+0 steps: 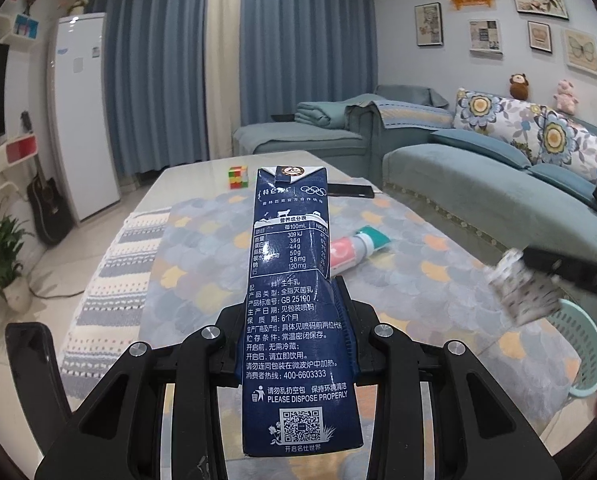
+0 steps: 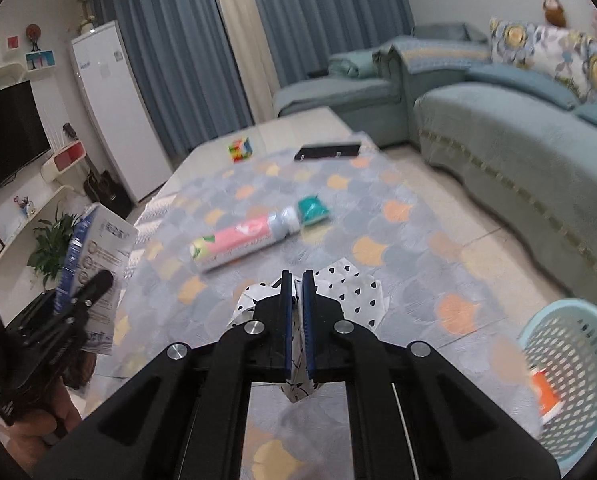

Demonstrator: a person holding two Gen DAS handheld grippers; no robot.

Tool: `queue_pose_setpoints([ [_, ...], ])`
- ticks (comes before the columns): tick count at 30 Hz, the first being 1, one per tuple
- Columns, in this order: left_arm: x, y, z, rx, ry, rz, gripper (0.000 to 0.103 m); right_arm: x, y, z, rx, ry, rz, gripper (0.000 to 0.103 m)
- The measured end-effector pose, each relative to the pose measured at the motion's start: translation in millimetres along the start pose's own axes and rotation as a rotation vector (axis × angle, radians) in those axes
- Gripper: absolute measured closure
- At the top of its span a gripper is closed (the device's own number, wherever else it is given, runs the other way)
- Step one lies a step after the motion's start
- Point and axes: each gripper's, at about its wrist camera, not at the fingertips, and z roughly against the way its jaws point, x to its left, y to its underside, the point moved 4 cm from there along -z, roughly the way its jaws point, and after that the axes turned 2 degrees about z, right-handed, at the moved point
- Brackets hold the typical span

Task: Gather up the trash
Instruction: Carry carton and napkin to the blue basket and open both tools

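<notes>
While both grippers are loaded, neither load is binned yet, so I'd call it roughly mid-task. L gripper (image 1: 298, 344) is clamped on the dark blue milk carton (image 1: 294, 280), carton lying lengthwise along the fingers and sticking out fwd over the table (image 1: 202, 168); right cam shows the same carton (image 2: 94, 248) held up at the table's left edge. R gripper (image 2: 297, 316) has jaws nearly together w/ a thin gap, pinching the white paper w/ black hearts (image 2: 350, 296); paper bulges out both sides and hangs below the fingers. In left cam that paper (image 1: 518, 292) is blurred, held up near the table's right edge, close to the basket. Light blue mesh basket (image 2: 574, 364) sits on the floor just beside the table's right corner; it already holds smth orange/white (image 2: 544, 396), can't ID it, so likely at least one item done. Left on the patterned cloth (image 2: 378, 208): pink/white tube (image 2: 242, 240) lying flat, w/ a teal packet (image 2: 313, 210) touching or just off its far end, can't tell which. Both look like trash candidates, prob next pickups. Rubik's cube (image 2: 240, 150) and black phone (image 2: 326, 151) at far end, well apart from the trash, prob not trash, leave alone. Judgement: remaining = drop paper in basket, drop carton, then tube + packet. Carton is long vs basket mouth, may need tilting to go in.
</notes>
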Motion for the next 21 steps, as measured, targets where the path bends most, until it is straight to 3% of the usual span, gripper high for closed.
queue_pose_setpoints([
  [11,-10.4,2.3,0.6,0.003,0.083,-0.013,0.07,-56.2,-3.8,91.0,-0.158,0.114,-0.066,0.1],
  [18,-42.0,6.5,9.7,-0.014,0.203,-0.075,0.07,-122.9,-2.2,122.4,-0.216,0.23,-0.175,0.1],
  [21,-65.5,7.4,11.5,-0.001,0.272,-0.101,0.07,-140.0,-1.1,136.1,-0.249,0.315,-0.149,0.1],
])
